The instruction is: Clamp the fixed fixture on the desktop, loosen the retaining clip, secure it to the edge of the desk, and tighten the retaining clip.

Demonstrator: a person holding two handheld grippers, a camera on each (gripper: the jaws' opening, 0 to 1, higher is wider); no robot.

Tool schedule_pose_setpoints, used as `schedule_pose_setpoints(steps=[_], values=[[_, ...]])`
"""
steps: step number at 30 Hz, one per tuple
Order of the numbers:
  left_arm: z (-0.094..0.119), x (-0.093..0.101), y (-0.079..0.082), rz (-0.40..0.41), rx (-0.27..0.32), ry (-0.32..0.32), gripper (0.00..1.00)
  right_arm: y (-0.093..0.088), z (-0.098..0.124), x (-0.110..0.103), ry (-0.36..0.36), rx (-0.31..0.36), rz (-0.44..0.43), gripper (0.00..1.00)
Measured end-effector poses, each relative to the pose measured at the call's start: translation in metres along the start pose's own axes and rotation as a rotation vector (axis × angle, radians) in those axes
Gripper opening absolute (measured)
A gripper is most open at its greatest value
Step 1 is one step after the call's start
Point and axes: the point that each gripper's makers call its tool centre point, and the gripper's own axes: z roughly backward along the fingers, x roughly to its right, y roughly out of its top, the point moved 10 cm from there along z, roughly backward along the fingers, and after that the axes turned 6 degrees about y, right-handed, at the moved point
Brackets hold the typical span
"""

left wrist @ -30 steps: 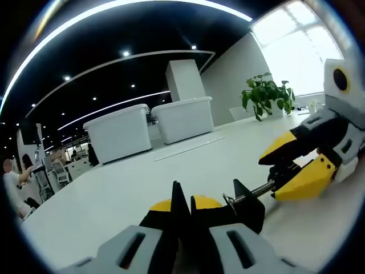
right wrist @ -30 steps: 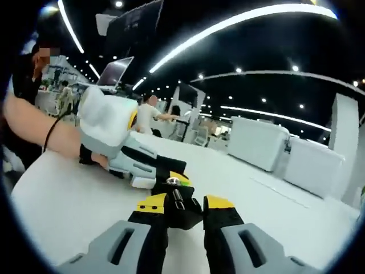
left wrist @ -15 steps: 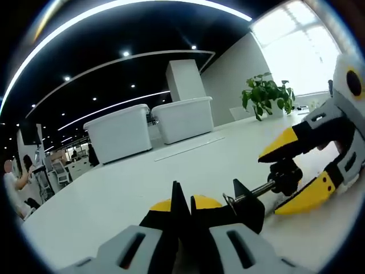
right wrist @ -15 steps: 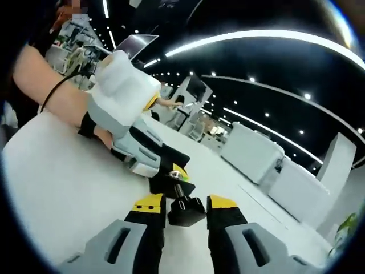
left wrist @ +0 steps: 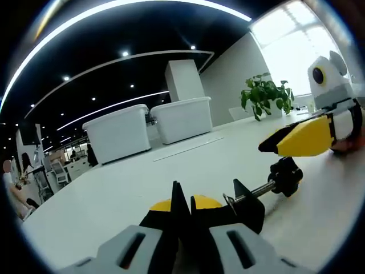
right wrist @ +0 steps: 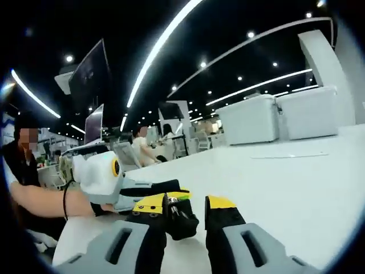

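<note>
Here the left claw (left wrist: pixel 182 212) has its jaws pressed together on the black body of the fixture (left wrist: pixel 242 208), which lies low on the white worktop (left wrist: pixel 108 197) at the near edge of the left gripper view. From the fixture a thin metal screw rod (left wrist: pixel 255 193) runs out to the right and ends in a black lobed knob (left wrist: pixel 287 176), the retaining clip's handle. Just beyond that knob the right claw (left wrist: pixel 299 140) comes in from the right side, a yellow tip pointing left above the knob; only that one tip is clear there, and it is apart from the knob, with a little air between them.

In the right gripper view the right claw (right wrist: pixel 185 211) stands parted, its two yellow-tipped jaws either side of the knob (right wrist: pixel 181 220). The knob sits in the gap, close by the left jaw; whether it touches that jaw cannot be told. Past it to the left the left claw (right wrist: pixel 157 191) lies along the worktop (right wrist: pixel 296 182), with a person's hand (right wrist: pixel 40 200) and forearm behind it, a dark band round the wrist.

Farther off, two large white bins (left wrist: pixel 151 125) stand side by side on the worktop, with a white pillar (left wrist: pixel 185 80) behind them. A leafy green plant (left wrist: pixel 265 94) stands at the far right before a bright window (left wrist: pixel 296 48). Long strip lights (left wrist: pixel 131 8) curve across the dark ceiling. In the right gripper view people sit at desks far off on the left, under a hanging monitor (right wrist: pixel 91 71).
</note>
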Motion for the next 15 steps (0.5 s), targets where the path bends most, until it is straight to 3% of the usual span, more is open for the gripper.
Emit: schedule_pose_setpoints(steps=[4,9,15], values=[[-0.0008,-0.0001,0.0003,-0.001,0.001,-0.003,0.09,-0.0102,-0.0061,-0.006,0.015,-0.087,0.048,0.26],[-0.0005,-0.0001,0.0001,0.0,0.001,-0.003,0.09,-0.0082,-0.0068,-0.0047,0.021,-0.073,0.034,0.25],[-0.0007,-0.0001,-0.0001,-0.001,0.002,-0.002,0.09,-0.0086,-0.0072,-0.009,0.017,-0.075,0.104,0.25]])
